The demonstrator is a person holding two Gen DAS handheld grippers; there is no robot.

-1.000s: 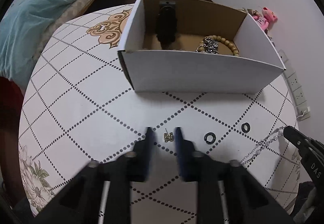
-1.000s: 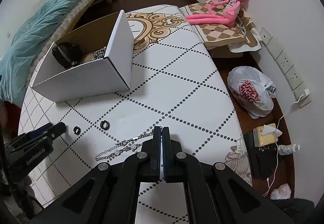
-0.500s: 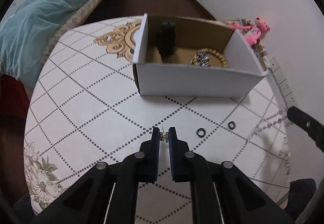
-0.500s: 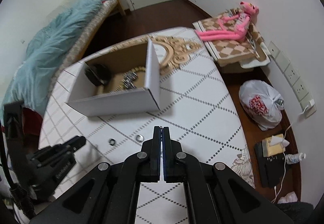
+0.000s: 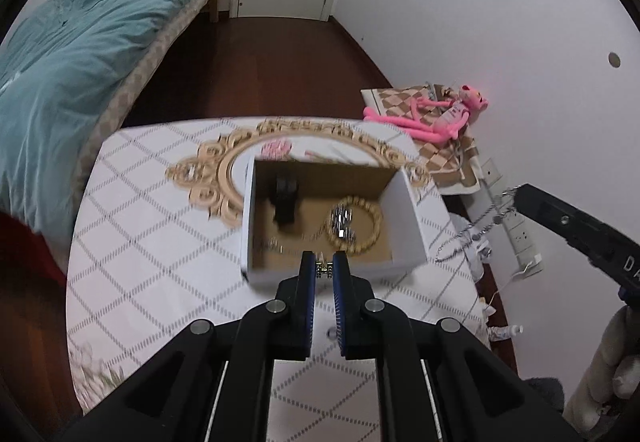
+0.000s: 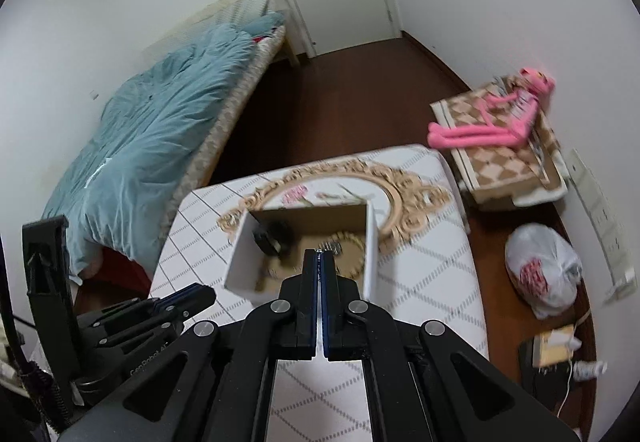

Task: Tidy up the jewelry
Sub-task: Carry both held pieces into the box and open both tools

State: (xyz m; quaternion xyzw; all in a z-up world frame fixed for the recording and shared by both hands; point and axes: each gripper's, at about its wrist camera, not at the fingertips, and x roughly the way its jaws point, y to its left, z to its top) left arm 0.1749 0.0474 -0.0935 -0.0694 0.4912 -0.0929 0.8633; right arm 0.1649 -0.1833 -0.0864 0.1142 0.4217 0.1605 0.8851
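My left gripper (image 5: 324,267) is shut on a small gold earring (image 5: 324,269) and holds it high above the near wall of the white cardboard box (image 5: 404,202). The box holds a wooden bead bracelet (image 5: 374,226), a silver piece (image 5: 342,222) and a black watch (image 5: 286,198). My right gripper (image 6: 321,256) is shut on a silver chain necklace (image 5: 476,228), which hangs from its tip in the left wrist view, right of the box. In the right wrist view only a glint of chain (image 6: 319,251) shows above the box (image 6: 371,242).
The white diamond-patterned table (image 5: 152,242) has a gold ornate print (image 5: 216,170) behind the box. A bed with a teal duvet (image 5: 60,82) lies left. A pink plush toy (image 5: 440,118) on a checkered cushion and a white plastic bag (image 6: 540,274) are right, by the wall.
Both grippers rose well above the table and moved over the box. The left lifted the earring off the table; the right lifted the chain, which now hangs in the air.
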